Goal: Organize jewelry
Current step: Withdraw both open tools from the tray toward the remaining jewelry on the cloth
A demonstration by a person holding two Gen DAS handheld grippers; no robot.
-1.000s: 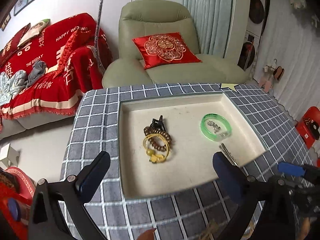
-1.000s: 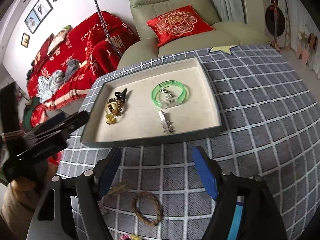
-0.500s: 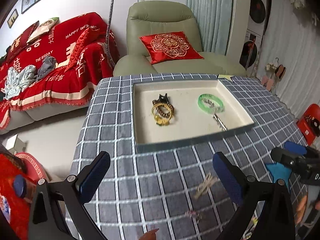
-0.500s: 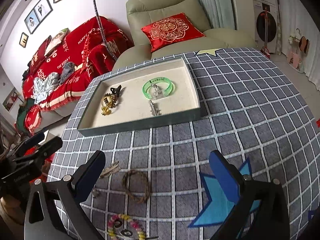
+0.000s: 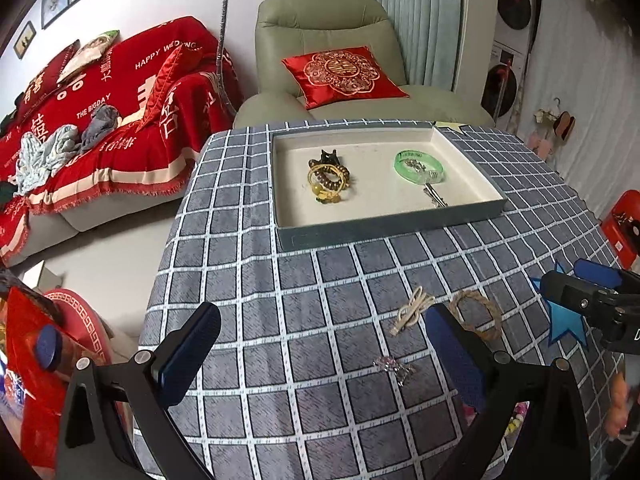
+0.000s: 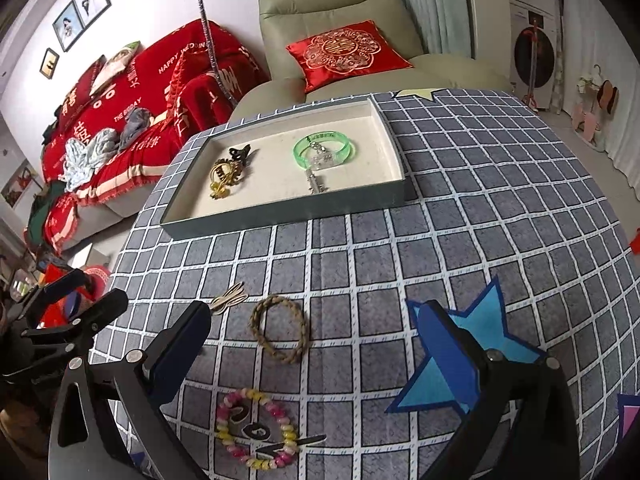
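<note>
Jewelry sits in 2 places on the checked tablecloth [image 6: 480,200]: inside the shallow tray [image 6: 280,216] lie a gold and brown bead cluster [image 6: 224,178], a green bangle [image 6: 324,148] and a silver clip [image 6: 316,184], while near the grippers lie a braided rope bracelet [image 6: 280,334], a pale cord loop [image 6: 230,298] and a pink and yellow bead bracelet [image 6: 256,426]. The right gripper [image 6: 316,354] stands spread wide above the rope bracelet, holding nothing. The left gripper [image 5: 320,360] is likewise spread wide and empty, hovering over a small sparkly piece [image 5: 394,366].
</note>
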